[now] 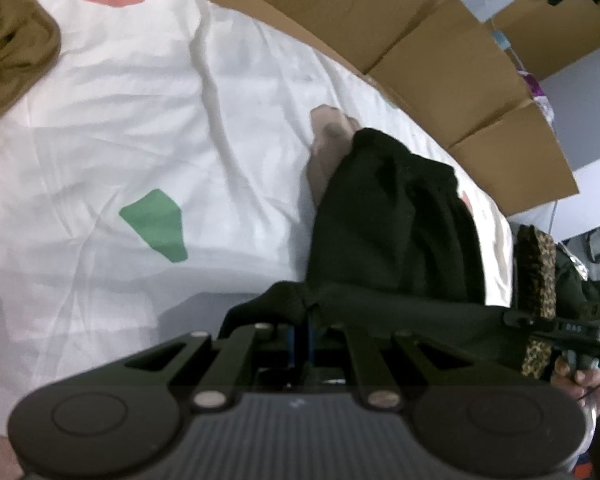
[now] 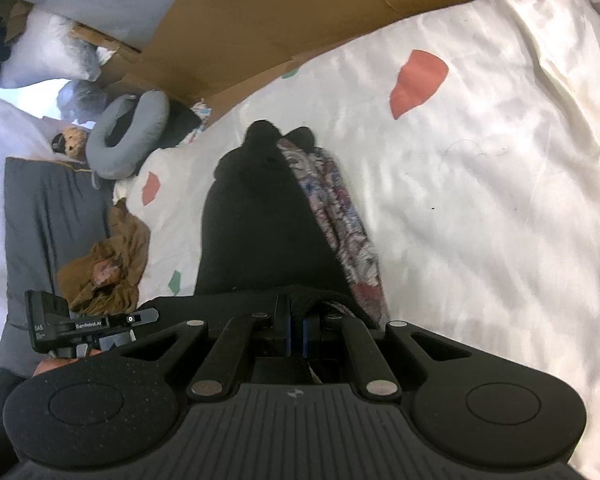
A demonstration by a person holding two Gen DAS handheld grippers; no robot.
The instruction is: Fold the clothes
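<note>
Gripping the black garment [image 1: 388, 216] at two points: left gripper [image 1: 305, 320] fingers together, pinched on its near edge; right gripper [image 2: 296, 320] likewise clamped on black cloth, with a patterned fabric [image 2: 340, 208] caught alongside. Whether the patterned piece is a lining or a separate item, cannot tell.

Landmark = the black garment. It hangs from both grippers and trails onto the white sheet [image 1: 120, 120] beyond them.

Around it:
- pale pinkish cloth [image 1: 326, 148] touching its far end, left wrist view
- brown crumpled garment [image 2: 108, 272] to its left on the sheet, apart from it; same brown seen far left in the left view [image 1: 12, 40]
- grey neck pillow [image 2: 128, 136] further left, off the sheet edge, with a small plush toy [image 2: 70, 142] beside it
- leopard-print strap [image 1: 536, 280] to its right, near the other handle
- cardboard panels [image 1: 440, 60] behind it, along the sheet's far edge
- grey blanket [image 2: 40, 220] far left

Surface: bed, wrinkled white sheet with coloured patches. Right view count: two coral [image 2: 418, 80], three green scraps. Left view: one coral, one green [image 1: 156, 224].

Count: two grippers, one black garment, one brown garment.
</note>
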